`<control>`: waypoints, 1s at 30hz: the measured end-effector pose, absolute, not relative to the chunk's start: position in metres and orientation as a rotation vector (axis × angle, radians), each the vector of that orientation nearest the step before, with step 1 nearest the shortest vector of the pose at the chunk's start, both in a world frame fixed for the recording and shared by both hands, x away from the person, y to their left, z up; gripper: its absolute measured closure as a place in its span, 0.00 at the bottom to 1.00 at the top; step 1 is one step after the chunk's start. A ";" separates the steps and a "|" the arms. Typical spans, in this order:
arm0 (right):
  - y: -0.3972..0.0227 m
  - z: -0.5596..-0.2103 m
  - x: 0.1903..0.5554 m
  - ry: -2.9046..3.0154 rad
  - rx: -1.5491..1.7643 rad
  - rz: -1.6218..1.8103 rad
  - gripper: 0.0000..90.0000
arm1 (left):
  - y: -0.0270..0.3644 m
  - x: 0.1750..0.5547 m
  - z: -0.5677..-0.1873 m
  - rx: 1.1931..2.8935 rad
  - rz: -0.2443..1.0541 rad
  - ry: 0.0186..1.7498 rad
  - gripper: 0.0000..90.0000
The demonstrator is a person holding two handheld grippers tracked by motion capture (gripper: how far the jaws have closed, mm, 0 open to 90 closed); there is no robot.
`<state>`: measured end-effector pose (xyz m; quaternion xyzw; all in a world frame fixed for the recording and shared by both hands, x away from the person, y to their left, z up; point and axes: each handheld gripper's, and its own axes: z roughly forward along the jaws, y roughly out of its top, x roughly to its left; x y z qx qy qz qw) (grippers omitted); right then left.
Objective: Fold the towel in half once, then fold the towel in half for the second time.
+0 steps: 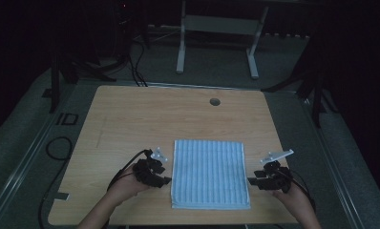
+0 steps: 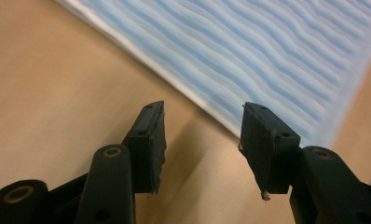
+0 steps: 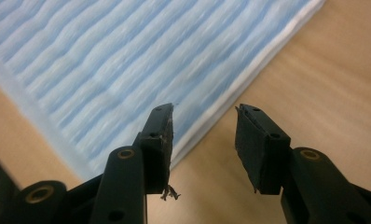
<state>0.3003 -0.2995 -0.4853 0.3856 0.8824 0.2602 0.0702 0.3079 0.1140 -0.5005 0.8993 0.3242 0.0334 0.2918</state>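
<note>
each open, empty hand-held gripper [image 1: 166,180] [image 1: 251,181] flanks the folded towel [image 1: 210,174] between them.

Left gripper [image 2: 203,140] jaws apart, empty, beside striped blue cloth [image 2: 249,51]

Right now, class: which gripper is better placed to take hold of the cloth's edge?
Right gripper, slightly: its open jaws straddle the cloth's white edge, one pad above the fabric. The left gripper, also open, is above bare table, beside the edge.
</note>
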 end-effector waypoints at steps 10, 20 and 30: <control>-0.289 -0.474 0.363 2.639 1.173 0.715 0.61 | 0.108 0.367 -0.489 2.364 0.169 0.929 0.54; -0.287 -0.467 0.421 2.616 1.274 0.680 0.60 | 0.090 0.413 -0.492 2.307 0.189 0.988 0.54; -0.277 -0.492 0.450 2.656 1.367 0.628 0.60 | 0.082 0.441 -0.510 2.333 0.165 1.055 0.54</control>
